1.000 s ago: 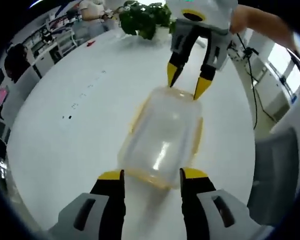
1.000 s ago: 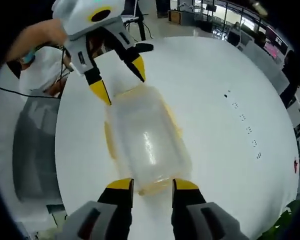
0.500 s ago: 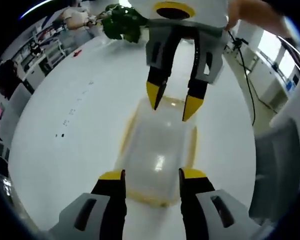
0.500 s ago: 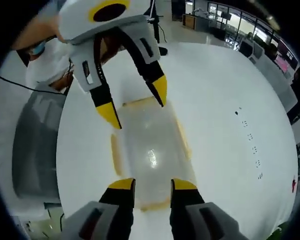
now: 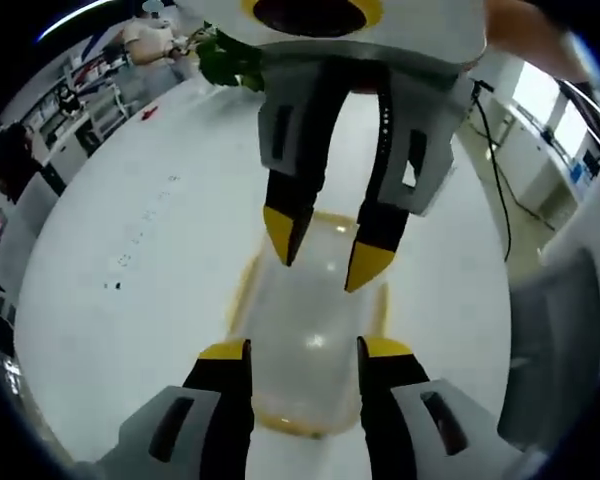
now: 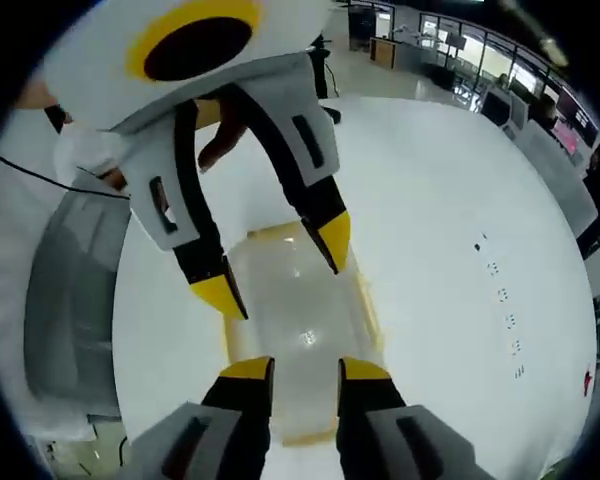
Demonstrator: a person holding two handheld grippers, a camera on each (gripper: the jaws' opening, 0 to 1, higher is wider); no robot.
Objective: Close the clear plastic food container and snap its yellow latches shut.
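Because the two claws face each other along the length of the container, each seems placed to work on one short end. The left claw (image 5: 303,349) has its jaws spread, one tip to each side of the near end of the container (image 5: 305,340), and nothing is pinched between them. The right claw (image 6: 305,369) is spread the same way over the opposite end. In the left gripper view the right claw (image 5: 320,245) comes down from the top with its yellow tips apart above the far part of the lid. In the right gripper view the left claw (image 6: 280,268) hangs likewise. That reads as a stance for pressing the lid down or reaching the end latches.

The container lies flat on the white counter (image 5: 110,250), near the middle. Its body and lid are cloudy clear plastic with a bright glare spot. Yellow latches (image 5: 238,300) run along its edges; whether they are snapped down cannot be told.
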